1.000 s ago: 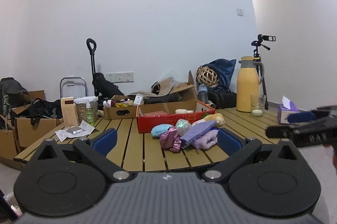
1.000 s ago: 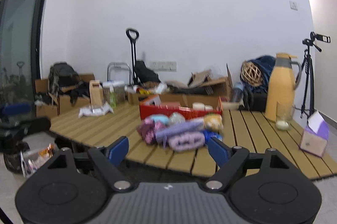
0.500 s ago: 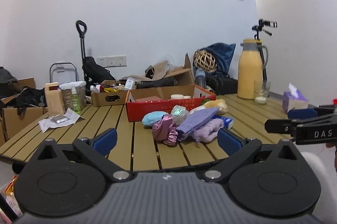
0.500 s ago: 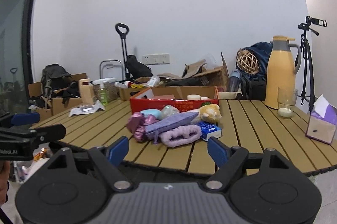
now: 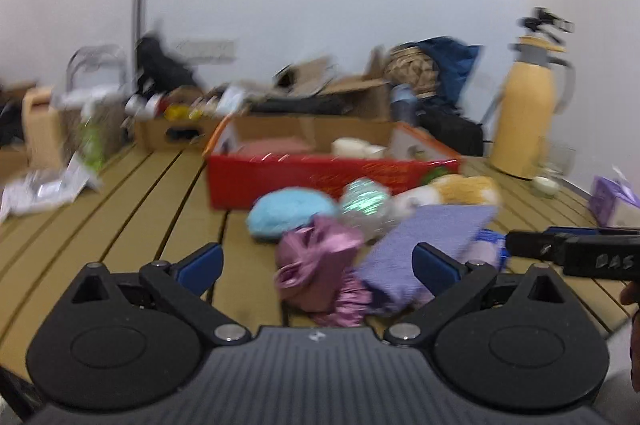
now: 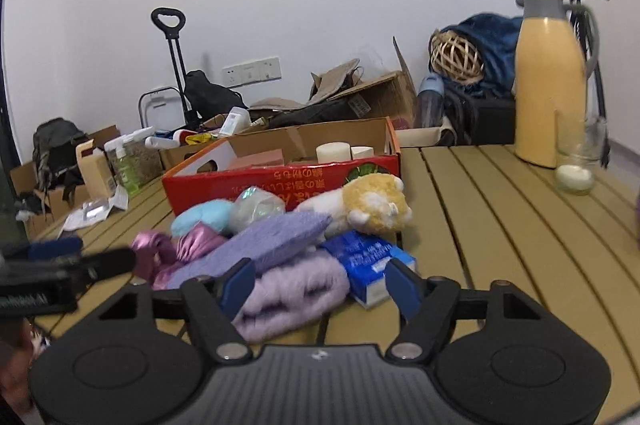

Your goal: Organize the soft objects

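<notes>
A heap of soft things lies on the slatted wooden table [image 6: 500, 225] in front of a red cardboard box [image 6: 288, 181]: a pink satin scrunchie [image 5: 320, 265], a light blue pouf [image 5: 288, 213], a purple cloth [image 6: 272, 245], a lilac fuzzy roll [image 6: 296, 297], a yellow-and-white plush toy [image 6: 372, 205] and a blue tissue pack [image 6: 368, 265]. My left gripper [image 5: 318, 265] is open, just short of the scrunchie. My right gripper [image 6: 318, 285] is open, with its jaws either side of the lilac roll and tissue pack.
The red box holds white candles [image 6: 332, 153] and a pink item. A yellow thermos jug [image 6: 548, 77] and a glass candle [image 6: 576, 169] stand at the right. A purple tissue box [image 5: 608, 197] sits far right. Bottles, papers and cartons crowd the table's left and back.
Both grippers have moved forward and down toward the heap, which now looms larger. The left wrist view is blurred by motion. Both stay open.
</notes>
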The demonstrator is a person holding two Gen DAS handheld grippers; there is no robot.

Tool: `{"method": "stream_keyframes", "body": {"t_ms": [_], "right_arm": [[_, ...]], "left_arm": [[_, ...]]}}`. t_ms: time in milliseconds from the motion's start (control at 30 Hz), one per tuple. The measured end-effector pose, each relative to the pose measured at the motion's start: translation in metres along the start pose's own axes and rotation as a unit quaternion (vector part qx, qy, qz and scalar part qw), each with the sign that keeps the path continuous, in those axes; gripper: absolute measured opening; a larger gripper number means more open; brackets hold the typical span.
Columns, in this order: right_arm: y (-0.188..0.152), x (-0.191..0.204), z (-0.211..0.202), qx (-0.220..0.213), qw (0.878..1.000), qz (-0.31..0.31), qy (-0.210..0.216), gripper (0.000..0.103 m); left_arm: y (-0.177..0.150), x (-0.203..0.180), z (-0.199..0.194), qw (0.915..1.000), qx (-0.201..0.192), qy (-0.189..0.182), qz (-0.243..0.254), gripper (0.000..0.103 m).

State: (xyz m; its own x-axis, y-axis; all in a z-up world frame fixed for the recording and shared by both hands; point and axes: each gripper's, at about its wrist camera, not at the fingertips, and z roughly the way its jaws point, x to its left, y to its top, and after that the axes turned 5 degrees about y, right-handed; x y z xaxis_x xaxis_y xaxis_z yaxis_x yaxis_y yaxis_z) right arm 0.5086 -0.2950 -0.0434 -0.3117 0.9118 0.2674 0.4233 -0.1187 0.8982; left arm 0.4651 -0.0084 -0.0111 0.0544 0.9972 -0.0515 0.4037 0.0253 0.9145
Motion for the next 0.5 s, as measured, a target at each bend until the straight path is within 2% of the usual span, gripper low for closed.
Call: {"method": "stream_keyframes", "body": {"t_ms": [67, 100, 133, 200, 267, 333, 367, 400, 467, 500], "right_arm": [[0.005, -0.002, 0.012, -0.003, 1.0, -0.007, 0.02, 0.07], [0.007, -0.002, 0.019, -0.004, 1.0, -0.015, 0.026, 0.07], [0.01, -0.004, 0.028, -0.001, 0.999, -0.02, 0.031, 0.07], [0.016, -0.01, 0.047, 0.009, 0.999, -0.001, 0.039, 0.07], [0.02, -0.018, 0.064, 0.027, 0.998, 0.027, 0.057, 0.068], [0.021, -0.021, 0.076, 0.039, 0.995, 0.046, 0.081, 0.067], [0.022, -0.022, 0.077, 0.04, 0.994, 0.05, 0.092, 0.059], [0.023, -0.02, 0.077, 0.037, 0.993, 0.045, 0.102, 0.039], [0.024, -0.02, 0.07, 0.027, 0.995, 0.034, 0.094, 0.016], [0.023, -0.022, 0.063, 0.026, 0.995, 0.032, 0.092, 0.012]], "left_arm": [[-0.003, 0.004, -0.011, 0.999, -0.032, 0.012, -0.027, 0.1], [-0.005, 0.003, -0.019, 0.9982, -0.044, 0.005, -0.042, 0.1], [-0.006, 0.001, -0.022, 0.998, -0.039, -0.01, -0.049, 0.1], [-0.007, -0.003, -0.017, 0.9969, 0.0, -0.053, -0.059, 0.088], [-0.009, -0.009, 0.0, 0.9924, 0.055, -0.078, -0.078, 0.059], [-0.013, -0.017, 0.021, 0.9875, 0.101, -0.088, -0.083, 0.055], [-0.016, -0.019, 0.028, 0.9871, 0.108, -0.083, -0.084, 0.055], [-0.018, -0.02, 0.031, 0.9875, 0.105, -0.078, -0.088, 0.056], [-0.02, -0.019, 0.034, 0.9872, 0.099, -0.074, -0.101, 0.066], [-0.021, -0.018, 0.035, 0.9854, 0.097, -0.082, -0.113, 0.071]]}}
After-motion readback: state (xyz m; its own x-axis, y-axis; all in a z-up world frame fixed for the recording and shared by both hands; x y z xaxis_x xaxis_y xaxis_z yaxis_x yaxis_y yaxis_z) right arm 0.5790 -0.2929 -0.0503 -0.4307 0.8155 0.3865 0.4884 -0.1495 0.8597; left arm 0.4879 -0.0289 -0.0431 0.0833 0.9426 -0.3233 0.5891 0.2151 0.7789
